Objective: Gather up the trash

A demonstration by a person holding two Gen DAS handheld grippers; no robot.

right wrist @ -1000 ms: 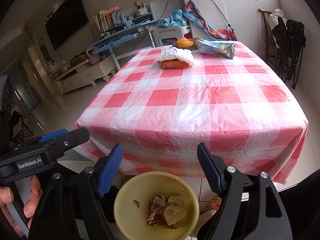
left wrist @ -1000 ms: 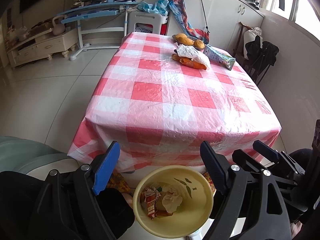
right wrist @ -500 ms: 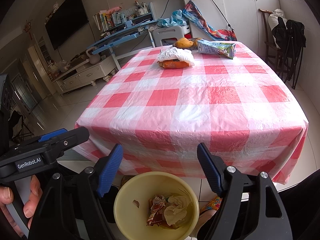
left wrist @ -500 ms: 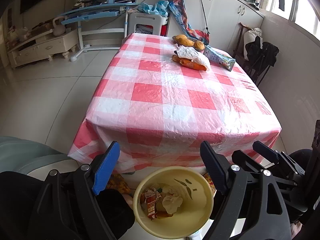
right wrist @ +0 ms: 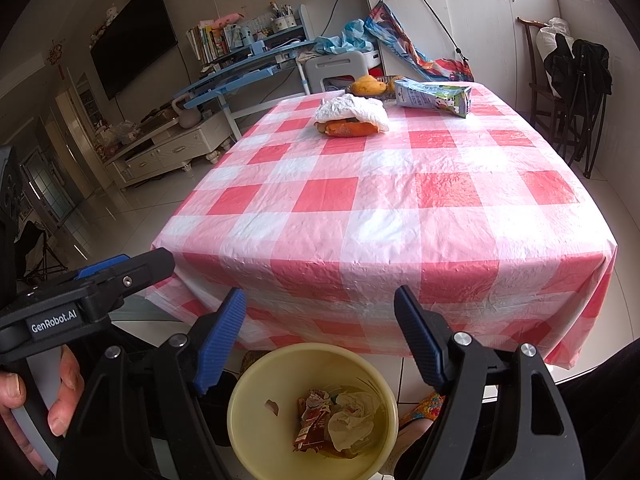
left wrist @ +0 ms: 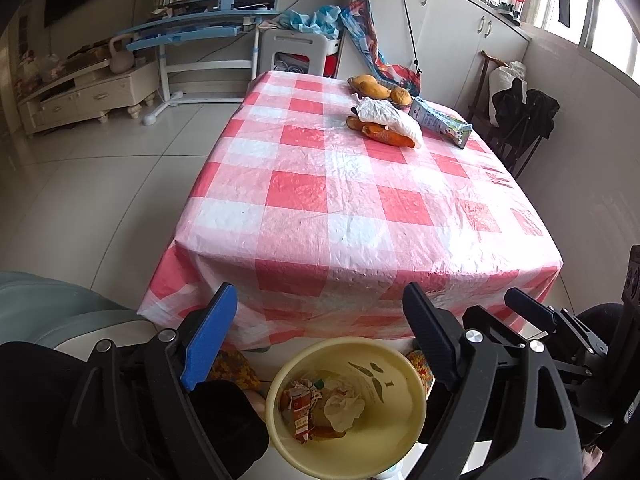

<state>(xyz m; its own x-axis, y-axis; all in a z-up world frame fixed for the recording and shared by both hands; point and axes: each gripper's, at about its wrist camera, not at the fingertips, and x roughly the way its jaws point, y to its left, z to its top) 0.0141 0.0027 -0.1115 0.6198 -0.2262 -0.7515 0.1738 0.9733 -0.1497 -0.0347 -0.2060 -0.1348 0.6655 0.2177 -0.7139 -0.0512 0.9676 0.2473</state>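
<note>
Near: left gripper (left wrist: 320,328) and right gripper (right wrist: 320,324) both spread wide, empty, above yellow bin (right wrist: 256,384) holding wrappers.

Far: crumpled white wrapper (right wrist: 354,109) on table (right wrist: 360,216); judged light, soft; pinch raised fold. Carton (right wrist: 434,97) beyond; judged stiff.

I cannot read the print on the carton (right wrist: 434,98) at the far end of the tabletop (right wrist: 384,204). A white bag (left wrist: 386,114) covers most of the orange item (left wrist: 386,136) beneath. The yellow bin (left wrist: 400,364) loses its near rim to the bottom edge of both views. Wrappers (right wrist: 316,420) inside it are too crumpled to identify.
</note>
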